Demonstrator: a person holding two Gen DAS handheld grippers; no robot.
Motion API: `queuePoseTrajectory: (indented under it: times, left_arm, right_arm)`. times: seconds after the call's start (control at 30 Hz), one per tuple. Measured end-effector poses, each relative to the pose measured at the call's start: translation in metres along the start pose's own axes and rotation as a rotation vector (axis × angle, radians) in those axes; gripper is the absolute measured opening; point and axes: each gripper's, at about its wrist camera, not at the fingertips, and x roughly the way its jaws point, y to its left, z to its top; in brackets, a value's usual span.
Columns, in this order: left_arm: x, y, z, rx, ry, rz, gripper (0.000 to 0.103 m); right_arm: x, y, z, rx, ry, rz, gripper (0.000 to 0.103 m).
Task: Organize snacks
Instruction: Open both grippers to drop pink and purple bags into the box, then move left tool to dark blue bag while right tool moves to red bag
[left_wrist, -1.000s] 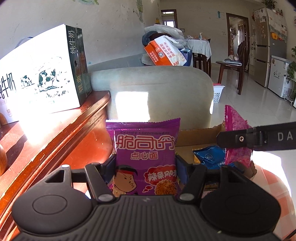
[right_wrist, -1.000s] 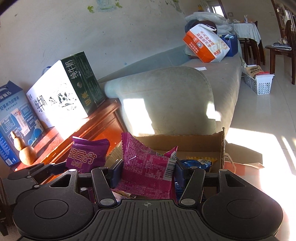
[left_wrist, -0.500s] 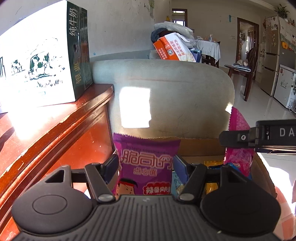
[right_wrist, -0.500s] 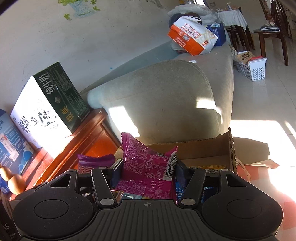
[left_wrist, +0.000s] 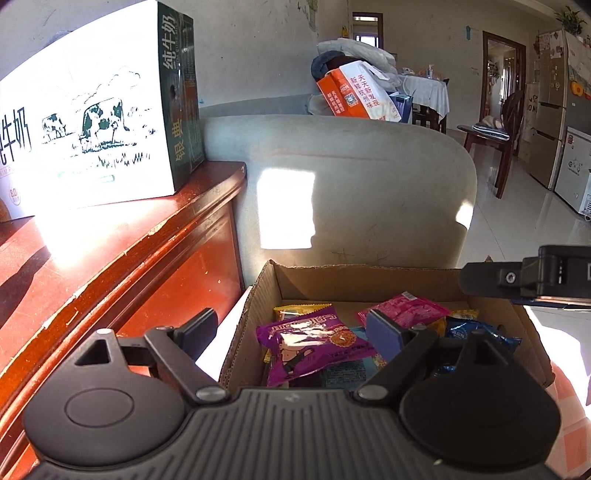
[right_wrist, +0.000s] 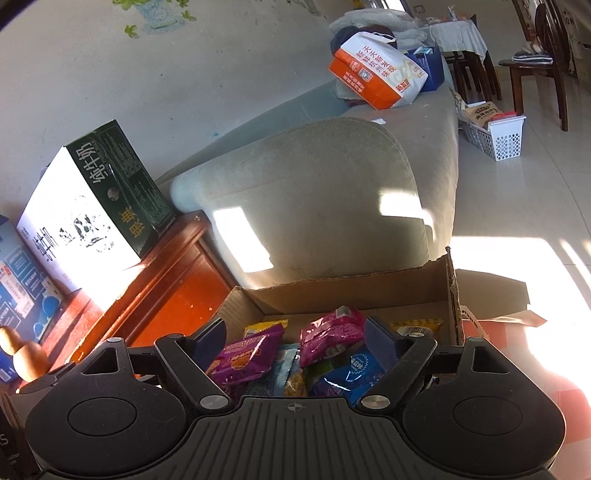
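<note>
Over the open brown cardboard box (left_wrist: 369, 284), both tools hang with nothing between their fingers. The left hand-held gripper (left_wrist: 295, 328) has its jaws spread wide apart, one finger outside the box's left wall and the other above the snacks. The right hand-held gripper (right_wrist: 295, 338) is likewise spread apart and empty above the box.

Inside the box lie the snacks. A purple crinkled noodle packet (left_wrist: 310, 343) rests flat at about 9 o'clock in the box, and a magenta foil packet (left_wrist: 406, 308) lies just beside it at about 1 o'clock. A blue wrapper (left_wrist: 476, 330) sits at 3 o'clock, with a yellow packet (left_wrist: 299, 310) partly covered toward 11 o'clock.

At 12 o'clock beyond the box stands the grey-green sofa arm (left_wrist: 351, 177). At 9 o'clock runs the red-brown wooden table (left_wrist: 110, 251), which carries a white and dark green milk carton (left_wrist: 96, 129).
</note>
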Motion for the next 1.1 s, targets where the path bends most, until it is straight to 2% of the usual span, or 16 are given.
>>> queuePoseTrajectory:
  times: [0.23, 0.37, 0.67, 0.73, 0.87, 1.1]
  left_arm:
    - [-0.017, 0.005, -0.006, 0.008, 0.012, -0.030, 0.088]
    - [-0.022, 0.001, -0.013, 0.028, 0.026, -0.063, 0.088]
    - [-0.010, 0.002, -0.032, -0.002, 0.126, -0.111, 0.088]
    - [-0.006, 0.001, -0.035, -0.013, 0.146, -0.132, 0.088]
    - [0.002, -0.005, -0.043, -0.001, 0.174, -0.127, 0.088]
    - [0.020, -0.015, -0.057, 0.023, 0.238, -0.147, 0.088]
  right_arm:
    - [-0.014, 0.011, -0.011, -0.100, 0.023, -0.001, 0.087]
    - [-0.020, 0.010, -0.015, -0.096, 0.047, -0.009, 0.087]
    - [-0.035, 0.002, -0.033, -0.076, 0.129, -0.077, 0.088]
    - [-0.042, -0.001, -0.041, -0.074, 0.153, -0.068, 0.088]
    - [-0.045, 0.000, -0.051, -0.111, 0.183, -0.046, 0.089]
    - [-0.038, -0.004, -0.073, -0.206, 0.293, -0.016, 0.089]
